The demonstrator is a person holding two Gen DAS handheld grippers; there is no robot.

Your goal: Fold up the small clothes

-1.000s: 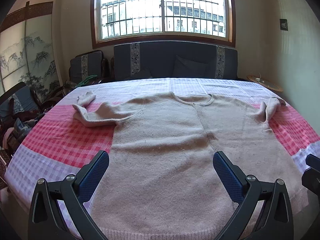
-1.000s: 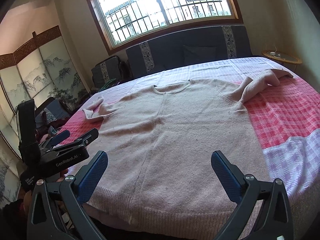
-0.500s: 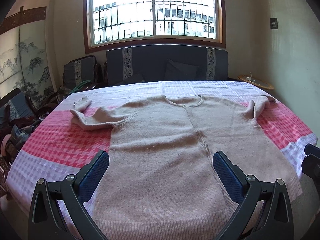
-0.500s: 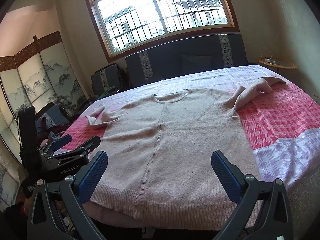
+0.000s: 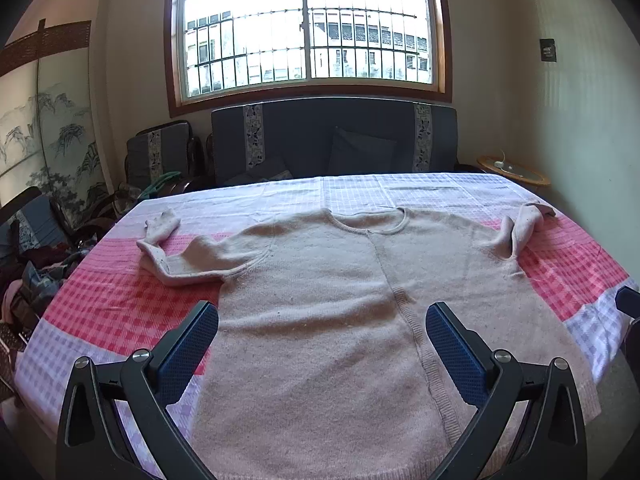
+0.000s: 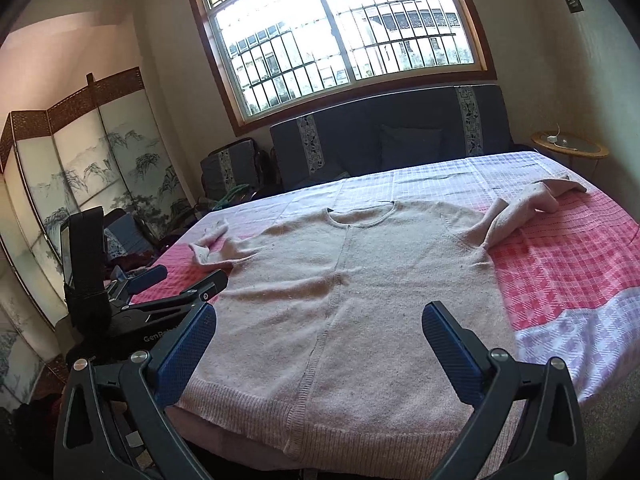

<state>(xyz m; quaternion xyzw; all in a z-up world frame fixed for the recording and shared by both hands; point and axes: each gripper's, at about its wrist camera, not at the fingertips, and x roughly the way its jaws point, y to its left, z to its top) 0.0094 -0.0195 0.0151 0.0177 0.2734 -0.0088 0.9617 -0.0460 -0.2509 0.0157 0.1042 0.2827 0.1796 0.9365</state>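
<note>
Nearest: left gripper [image 5: 322,334] and right gripper [image 6: 318,334], both with jaws wide apart, holding nothing, poised over the hem end of the sweater [image 5: 340,320]. The pale pink sweater lies flat, unfolded, on the checked tablecloth [image 5: 100,316], neckline toward the far side, both sleeves bent back at the elbows. Beyond the sweater: dark sofa [image 5: 332,140], then barred window [image 5: 308,28].

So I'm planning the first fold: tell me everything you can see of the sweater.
The sweater is pale pink knit with a round neckline, ribbed hem and a seam down the middle. It lies flat on the checked cloth, hem nearest, both sleeves bent and crumpled. Nothing grips it; both grippers' jaws are open.
</note>
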